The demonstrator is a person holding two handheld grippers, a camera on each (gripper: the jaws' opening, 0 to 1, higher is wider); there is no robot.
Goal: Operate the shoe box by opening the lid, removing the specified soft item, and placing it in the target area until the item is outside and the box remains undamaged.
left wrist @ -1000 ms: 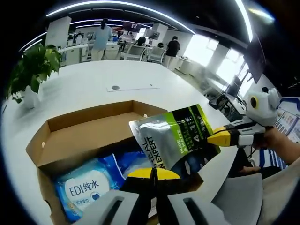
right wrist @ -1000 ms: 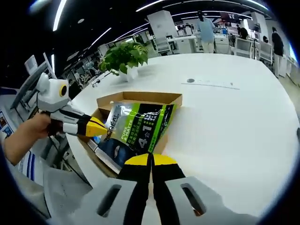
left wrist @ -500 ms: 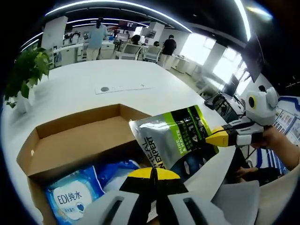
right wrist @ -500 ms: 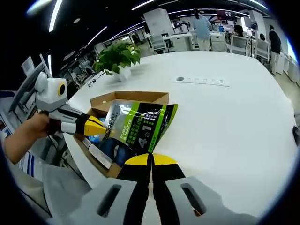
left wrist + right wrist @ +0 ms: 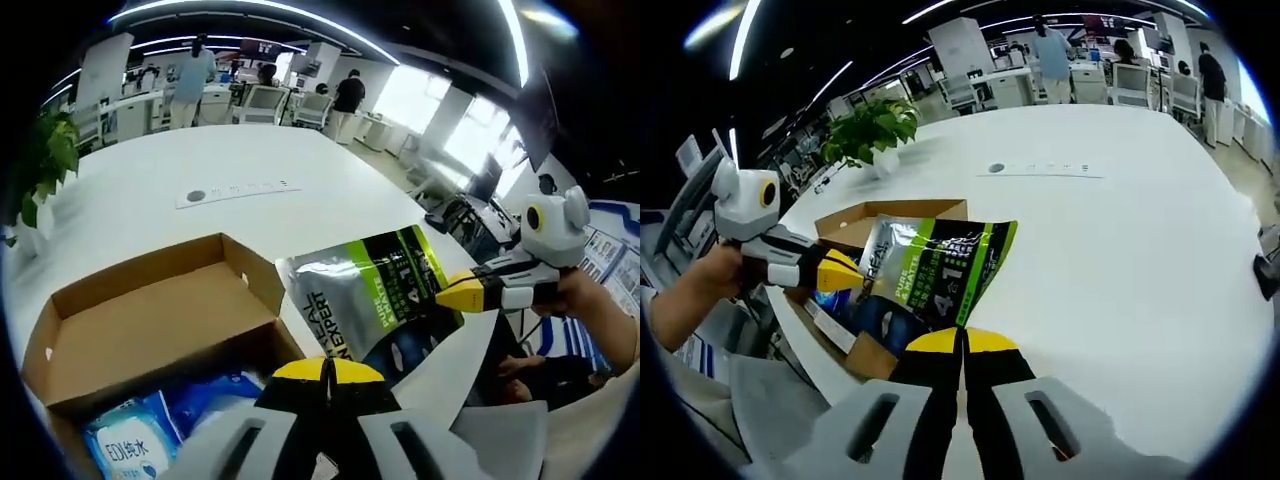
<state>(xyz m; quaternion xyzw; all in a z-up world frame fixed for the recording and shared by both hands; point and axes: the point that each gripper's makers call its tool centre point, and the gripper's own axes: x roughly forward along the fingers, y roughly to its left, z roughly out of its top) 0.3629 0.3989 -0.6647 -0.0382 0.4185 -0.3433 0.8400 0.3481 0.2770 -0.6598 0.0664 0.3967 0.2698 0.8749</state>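
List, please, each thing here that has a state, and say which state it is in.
Shoe box: open, resting on the table.
Pouch: out of the box, held in the air by both grippers.
Wipes pack: lying inside the box.
Left gripper: shut on the pouch.
Right gripper: shut on the pouch.

1. Left gripper [image 5: 322, 365]: jaws pressed together, yellow tips meeting at one edge of the pouch [image 5: 370, 300], clamped on it.
2. Right gripper [image 5: 962, 338]: jaws likewise closed, pinching another edge of the same pouch.
3. Each gripper reaches into the other's view sideways, a bare hand [image 5: 700, 285] wrapped around the left one's white body.
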